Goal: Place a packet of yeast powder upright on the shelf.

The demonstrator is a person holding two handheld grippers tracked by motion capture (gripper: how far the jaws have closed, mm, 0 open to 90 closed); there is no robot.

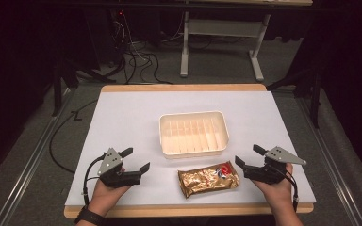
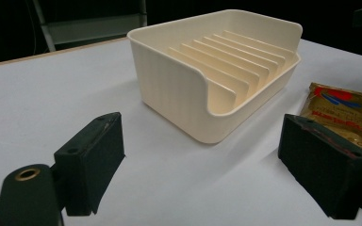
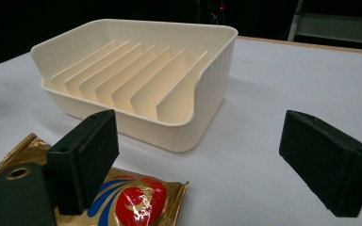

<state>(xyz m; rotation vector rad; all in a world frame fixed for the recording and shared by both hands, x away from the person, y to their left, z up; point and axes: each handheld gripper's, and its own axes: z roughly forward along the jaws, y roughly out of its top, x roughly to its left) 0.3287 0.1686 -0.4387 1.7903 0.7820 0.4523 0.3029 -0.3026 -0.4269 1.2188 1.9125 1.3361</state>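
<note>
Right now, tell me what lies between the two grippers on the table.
In the high view, the gold snack packet lies flat between the left gripper and the right gripper, nearer the right one. The cream tray sits farther back.

**Where the three cameras sat**

Our high view looked forward and down over the whole white table [image 1: 122, 122]. Both gripper views sat low and close, sharing the cream ribbed plastic tray [image 2: 179, 89] from opposite sides.

cream tray [image 2: 179, 89] beyond spread left claw [image 2: 202, 169]
</note>
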